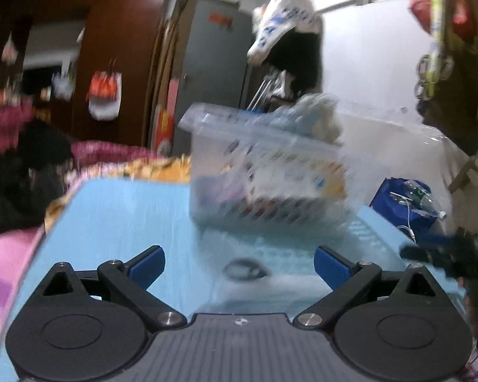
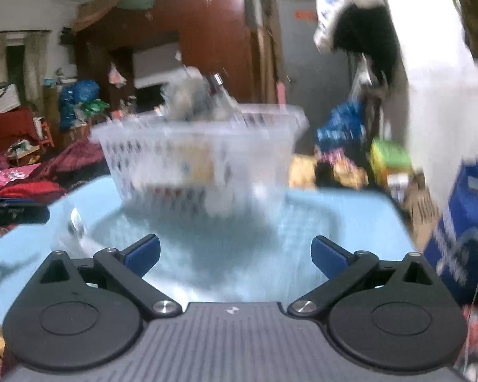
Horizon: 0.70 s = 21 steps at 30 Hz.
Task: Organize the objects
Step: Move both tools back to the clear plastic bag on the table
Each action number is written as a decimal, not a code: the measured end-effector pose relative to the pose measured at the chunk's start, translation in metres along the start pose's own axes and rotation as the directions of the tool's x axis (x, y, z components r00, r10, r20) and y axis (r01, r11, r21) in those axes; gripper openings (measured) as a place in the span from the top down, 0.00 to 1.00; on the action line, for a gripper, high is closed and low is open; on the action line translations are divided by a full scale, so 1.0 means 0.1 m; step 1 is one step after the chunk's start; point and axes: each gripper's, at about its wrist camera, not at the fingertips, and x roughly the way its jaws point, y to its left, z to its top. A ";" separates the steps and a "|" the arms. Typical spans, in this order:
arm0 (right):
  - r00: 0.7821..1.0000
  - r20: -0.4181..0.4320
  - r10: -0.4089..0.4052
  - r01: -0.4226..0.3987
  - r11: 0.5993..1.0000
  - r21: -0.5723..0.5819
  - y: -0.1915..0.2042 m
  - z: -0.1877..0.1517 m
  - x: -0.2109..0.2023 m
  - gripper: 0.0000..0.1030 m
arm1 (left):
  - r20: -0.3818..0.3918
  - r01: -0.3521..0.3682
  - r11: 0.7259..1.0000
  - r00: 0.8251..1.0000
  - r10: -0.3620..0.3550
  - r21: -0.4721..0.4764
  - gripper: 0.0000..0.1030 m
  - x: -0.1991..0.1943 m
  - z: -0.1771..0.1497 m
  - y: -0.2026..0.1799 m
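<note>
Two empty grippers spread wide before one clear basket on a light blue worktop.

The left gripper (image 1: 239,262) is seen fully spread, its blue pads (image 1: 146,265) well apart, with nothing grasped or touched. The right gripper (image 2: 235,256) is likewise spread wide and released, nothing lying between its pads. One clear perforated plastic basket (image 2: 162,152) is seen, standing on the light blue worktop (image 2: 334,216) beyond both grippers; in the left wrist view it lies ahead and slightly to the right. The basket is filled with blurred items, a pale fluffy thing (image 1: 315,111) showing above its rim; the contents cannot be counted through the motion blur. One small dark oval mark (image 1: 245,270) is seen on the worktop between the basket and the left gripper. A blue bag (image 1: 404,203) is seen to the right of the basket, off the worktop.
</note>
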 end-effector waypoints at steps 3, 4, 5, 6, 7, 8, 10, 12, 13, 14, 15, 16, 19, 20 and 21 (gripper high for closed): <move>0.998 -0.043 0.053 -0.052 0.998 0.039 -0.07 -0.11 0.04 0.00 | -0.017 -0.011 1.000 1.000 0.011 -0.027 0.02 0.08 0.01 0.11; 0.997 -0.048 0.062 -0.060 0.997 0.043 -0.08 -0.12 0.03 0.02 | -0.027 -0.015 0.999 1.000 0.015 -0.029 0.02 0.12 0.02 0.13; 0.997 -0.043 0.060 -0.058 0.997 0.051 -0.08 -0.11 0.02 0.04 | -0.039 -0.016 0.999 0.999 0.014 -0.033 0.02 0.15 0.03 0.15; 0.997 -0.037 0.062 -0.060 0.997 0.056 -0.09 -0.12 0.00 0.04 | -0.049 -0.012 0.999 0.999 0.010 -0.038 0.02 0.15 0.02 0.15; 0.996 -0.040 0.075 -0.073 0.996 0.054 -0.08 -0.13 -0.01 0.04 | -0.061 -0.008 0.999 0.998 0.006 -0.040 0.02 0.17 0.03 0.15; 0.995 -0.047 0.088 -0.085 0.995 0.052 -0.07 -0.14 -0.01 0.04 | -0.074 -0.006 0.999 0.997 0.003 -0.038 0.02 0.19 0.03 0.15; 0.993 -0.064 0.099 -0.097 0.994 0.043 0.00 -0.20 0.00 0.08 | -0.093 0.002 1.000 0.996 -0.004 -0.028 0.02 0.23 0.01 0.12; 0.991 -0.074 0.110 -0.107 0.993 0.041 0.03 -0.22 0.00 0.10 | -0.111 0.013 1.000 0.994 -0.015 -0.017 0.02 0.26 0.00 0.09; 0.990 -0.078 0.119 -0.115 0.992 0.044 0.05 -0.22 0.00 0.11 | -0.118 0.019 1.000 0.993 -0.021 -0.013 0.02 0.27 0.00 0.08; 0.988 -0.083 0.130 -0.126 0.991 0.045 0.06 -0.22 0.01 0.16 | -0.126 0.019 1.000 0.992 -0.020 -0.007 0.02 0.30 0.00 0.05; 0.987 -0.085 0.135 -0.131 0.990 0.047 0.07 -0.22 0.01 0.19 | -0.133 0.019 1.000 0.991 -0.020 -0.002 0.02 0.32 0.00 0.04; 0.987 -0.084 0.135 -0.131 0.990 0.045 0.09 -0.23 0.01 0.19 | -0.138 0.022 1.000 0.990 -0.021 0.001 0.02 0.33 -0.01 0.01; 0.985 -0.087 0.149 -0.146 0.988 0.040 0.13 -0.24 0.01 0.23 | -0.176 0.032 0.999 0.984 -0.027 0.025 0.06 0.40 -0.03 -0.06; 0.985 -0.085 0.153 -0.150 0.988 0.041 0.14 -0.24 0.00 0.26 | -0.179 0.038 0.999 0.983 -0.032 0.029 0.08 0.41 -0.04 -0.07; 0.985 -0.085 0.153 -0.151 0.988 0.034 0.16 -0.25 0.00 0.30 | -0.179 0.044 0.999 0.983 -0.037 0.032 0.09 0.40 -0.04 -0.08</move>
